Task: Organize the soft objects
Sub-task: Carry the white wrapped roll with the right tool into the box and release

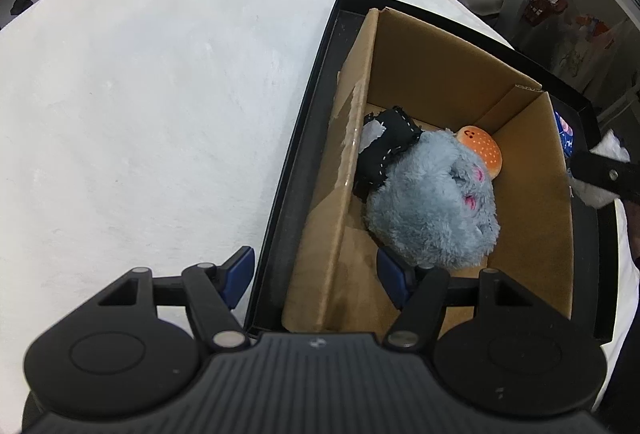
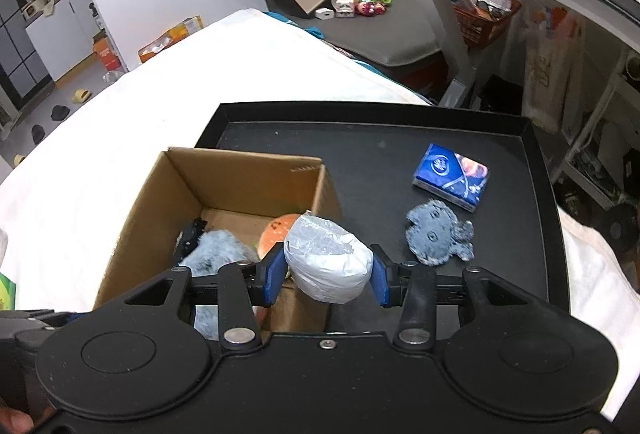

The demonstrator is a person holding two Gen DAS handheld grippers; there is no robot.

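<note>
White soft bundle point(image 2: 328, 262): clamped between the blue pads of the right hand-held gripper point(image 2: 329, 273), plastic-wrapped, rounded, held up above the near right corner of the cardboard box point(image 2: 160, 190).
Right hand-held gripper state: closed on the white soft bundle, both pads touching its sides; in the left wrist view only one black finger point(image 1: 606, 178) shows at the right edge, with white material around it.
Left hand-held gripper point(image 1: 316, 276): jaws apart, nothing between them; left pad over the white cloth point(image 1: 160, 94), right pad inside the box, just beside the grey plush.
Grey plush toy point(image 1: 434, 206): in the box, just ahead of the left gripper's right pad; fluffy, pink marks on it.
Black fabric piece point(image 1: 394, 150): in the box, touching the far side of the grey plush, white stitching along its edge.
Orange bun toy point(image 1: 482, 150): in the box, tucked behind the grey plush against the right wall; partly hidden behind the bundle in the right wrist view.
Cardboard box: open top, sits in the left part of the black tray point(image 2: 536, 170), below and left of the right gripper.
Flat grey plush piece point(image 2: 438, 234): on the tray floor, ahead and right of the right gripper, outside the box.
Blue tissue pack point(image 2: 452, 180): on the tray, beyond the flat grey piece, apart from it.
Black tray: rests on the white cloth.
</note>
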